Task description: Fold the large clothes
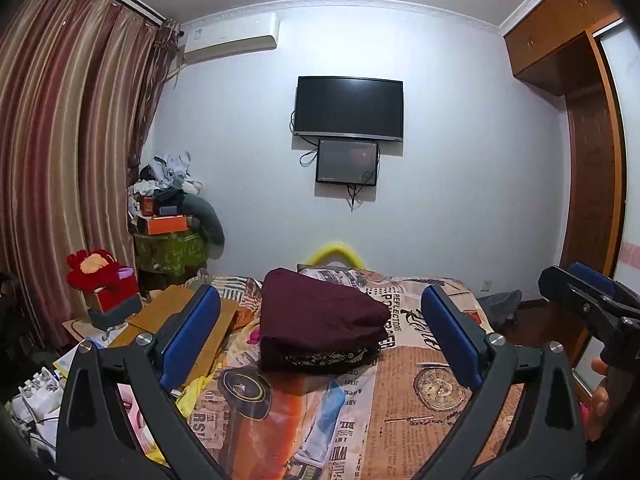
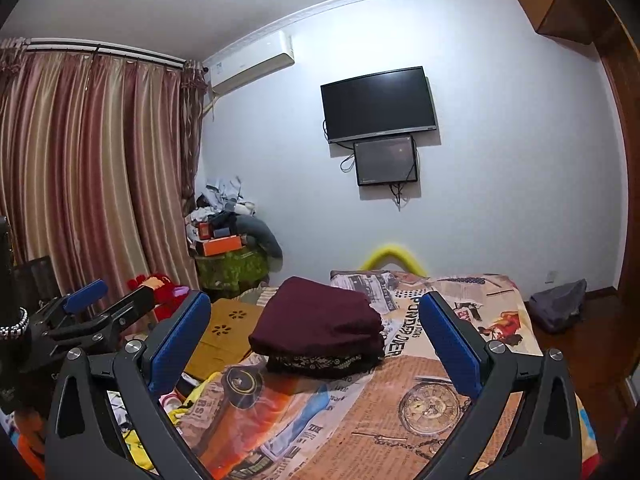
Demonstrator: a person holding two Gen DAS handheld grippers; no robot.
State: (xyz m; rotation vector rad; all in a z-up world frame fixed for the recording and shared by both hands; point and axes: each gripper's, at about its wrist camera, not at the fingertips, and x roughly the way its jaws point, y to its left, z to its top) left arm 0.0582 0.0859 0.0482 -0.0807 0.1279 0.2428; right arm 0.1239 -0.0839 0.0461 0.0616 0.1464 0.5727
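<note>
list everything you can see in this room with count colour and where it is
folded garment: one, maroon, on the bed, lace trim at the bottom edge
bedspread: one, orange and cream newspaper print, covering the bed
television: one, black, on the far wall
small screen: one, black, just below the television
air conditioner: one, white, high on the wall
curtains: striped red and beige, left
wardrobe: one, brown wood, right
clutter pile: mixed colours, far left corner
left tool: open, empty
right tool: open, empty
</note>
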